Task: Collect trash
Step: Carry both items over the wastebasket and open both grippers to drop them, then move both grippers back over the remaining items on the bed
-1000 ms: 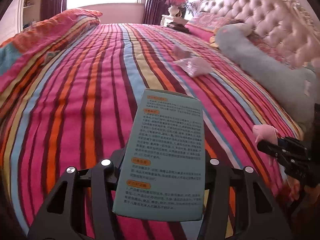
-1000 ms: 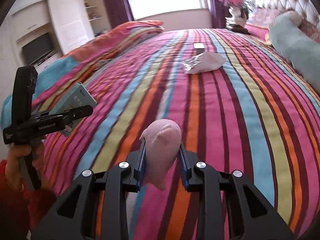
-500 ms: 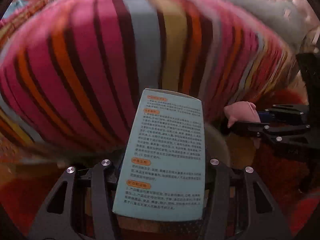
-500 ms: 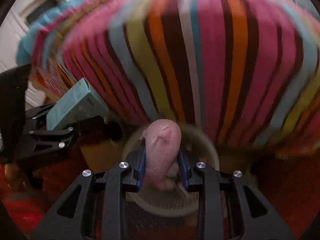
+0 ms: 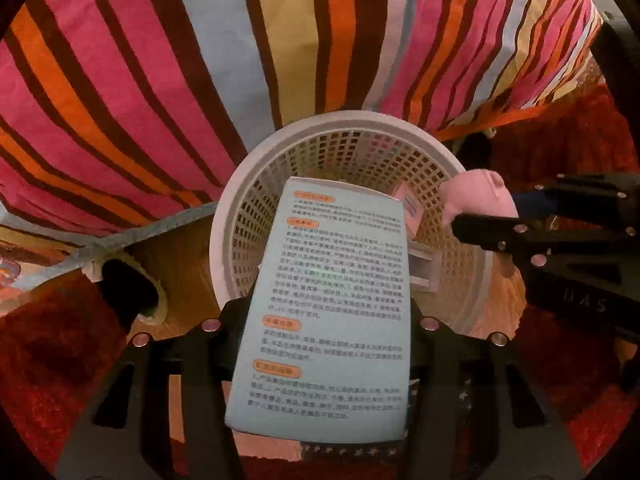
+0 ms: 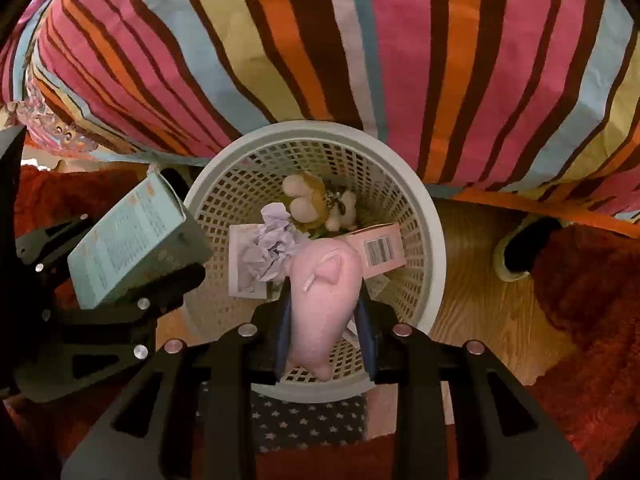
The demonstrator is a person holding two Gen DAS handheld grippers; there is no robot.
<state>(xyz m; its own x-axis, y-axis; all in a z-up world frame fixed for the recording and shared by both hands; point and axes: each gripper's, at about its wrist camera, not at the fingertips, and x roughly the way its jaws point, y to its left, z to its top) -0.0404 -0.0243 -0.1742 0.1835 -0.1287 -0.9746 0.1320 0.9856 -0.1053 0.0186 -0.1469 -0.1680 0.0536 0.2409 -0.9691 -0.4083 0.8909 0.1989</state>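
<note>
Left gripper [image 5: 324, 320]: pointing steeply down, jaws part-way apart and clamped on the sides of a pale blue-green box [image 5: 326, 312] printed with small text and orange headings. Box standing up along the fingers, its far end over the mouth of a white lattice wastebasket [image 5: 224, 240] directly beneath. Ahead of the fingers, beyond the basket rim, the hanging edge of a striped bedspread [image 5: 200, 60]. Off to the left, on wood floor [image 5: 176, 256], a dark slipper opening [image 5: 128, 292], with red rug [image 5: 52, 360] nearer the camera.

Right gripper [image 6: 324, 320]: also aimed down, jaws at their narrowest and pinching a soft pink plush object [image 6: 324, 300] between blue pads [image 6: 282, 320]. Plush hanging straight over the basket [image 6: 432, 240], its tip past the fingertips. Below it, inside the basket: crumpled white paper [image 6: 270, 244], a white card [image 6: 240, 276], a pink carton with a barcode [image 6: 376, 248], and a cream and tan clump [image 6: 316, 204] too tangled to identify. To the left of this gripper, the other gripper [image 6: 132, 280] with the blue-green box [image 6: 124, 244] at the basket's rim. To the right, bare wood floor [image 6: 480, 300], a second slipper [image 6: 520, 252] and red rug [image 6: 592, 320].
</note>
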